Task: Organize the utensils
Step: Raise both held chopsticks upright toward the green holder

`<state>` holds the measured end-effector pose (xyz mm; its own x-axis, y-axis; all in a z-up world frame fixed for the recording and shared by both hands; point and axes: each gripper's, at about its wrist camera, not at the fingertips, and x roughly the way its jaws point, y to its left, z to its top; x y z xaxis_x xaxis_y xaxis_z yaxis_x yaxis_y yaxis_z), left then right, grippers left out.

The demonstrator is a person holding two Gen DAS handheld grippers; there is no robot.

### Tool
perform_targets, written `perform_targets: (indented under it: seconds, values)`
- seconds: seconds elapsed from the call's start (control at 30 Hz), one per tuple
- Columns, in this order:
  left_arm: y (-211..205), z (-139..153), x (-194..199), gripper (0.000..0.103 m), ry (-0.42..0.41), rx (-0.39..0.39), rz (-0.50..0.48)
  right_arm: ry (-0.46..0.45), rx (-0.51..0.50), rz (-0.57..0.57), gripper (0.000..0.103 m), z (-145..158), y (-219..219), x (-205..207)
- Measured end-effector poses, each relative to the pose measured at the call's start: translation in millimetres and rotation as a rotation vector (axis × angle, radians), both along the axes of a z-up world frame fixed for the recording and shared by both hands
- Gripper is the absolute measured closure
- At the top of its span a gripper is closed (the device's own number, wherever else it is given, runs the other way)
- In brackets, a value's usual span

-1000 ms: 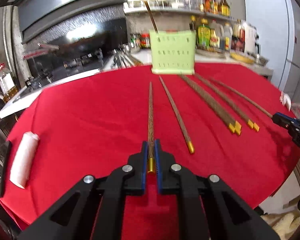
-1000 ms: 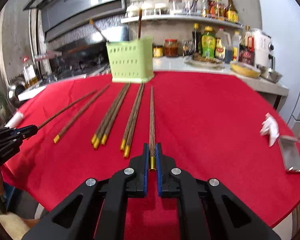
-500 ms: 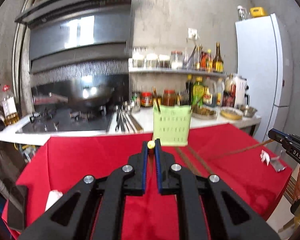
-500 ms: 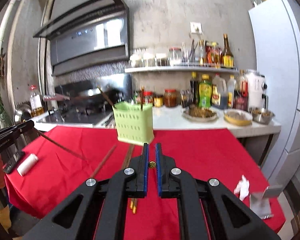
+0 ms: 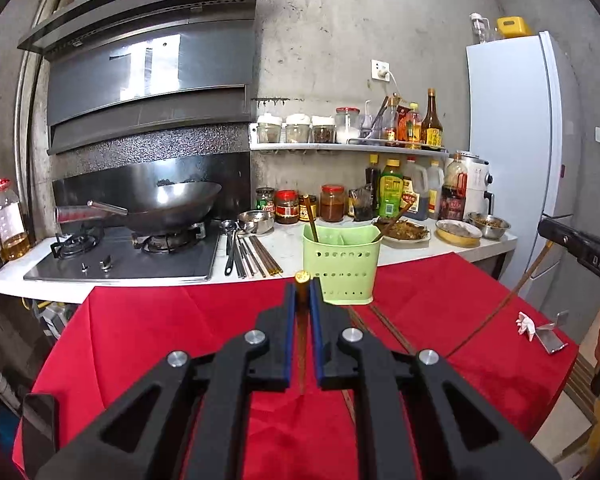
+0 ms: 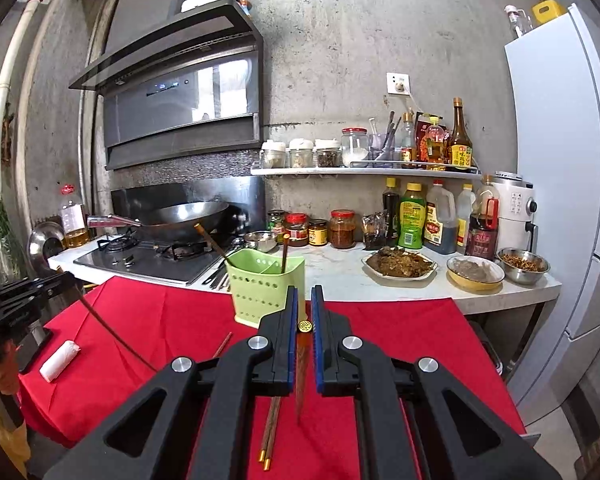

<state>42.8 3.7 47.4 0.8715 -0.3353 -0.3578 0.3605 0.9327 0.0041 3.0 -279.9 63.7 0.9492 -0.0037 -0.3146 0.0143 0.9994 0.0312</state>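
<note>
My left gripper [image 5: 302, 286] is shut on a brown chopstick [image 5: 302, 344] just under its gold cap, and the stick hangs tip down over the red cloth [image 5: 160, 332]. My right gripper [image 6: 305, 300] is shut on a second gold-capped chopstick [image 6: 300, 380] in the same way. Each gripper appears at the edge of the other's view, the right gripper [image 5: 580, 252] and the left gripper [image 6: 20, 300], each with its stick dangling. The green perforated holder [image 5: 342, 268] [image 6: 260, 288] stands at the cloth's far edge with two chopsticks in it. More chopsticks [image 6: 272, 428] lie on the cloth.
A white roll [image 6: 58, 360] lies at the cloth's left side. A metal stand [image 5: 552, 336] and a crumpled tissue are at its right edge. Behind the table are a counter with a stove and wok [image 5: 172, 204], loose utensils [image 5: 248, 254], food dishes, bottles and a fridge [image 5: 512, 152].
Both grippers have risen off the cloth, each carrying its chopstick. The sticks lay flat a second ago and now hang tip down. Both views have tilted up toward the wall.
</note>
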Motion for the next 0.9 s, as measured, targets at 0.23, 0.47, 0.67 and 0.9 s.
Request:
perform_targets:
  seconds: [0.23,0.47,0.67,0.9]
  values:
    - [-1.3,1.2,17.5,0.096,0.005,0.006,0.027,0.023,-0.034,-0.017,0.095,-7.9,2.6,27.0]
    - [-6.8,-24.1,33.3,0.096,0.103,0.047,0.028,0.115,-0.055,0.003,0.095,-40.8,10.0,38.2]
    - [-15.1,-48.6,37.2,0.096,0.152,0.103,0.02,0.137,-0.049,-0.004,0.095,-51.2,10.1,33.7]
    - [-24.7,-35.0,37.9,0.096,0.083,0.073,-0.02,0.109,-0.044,0.002,0.096,-38.5,11.6,40.8]
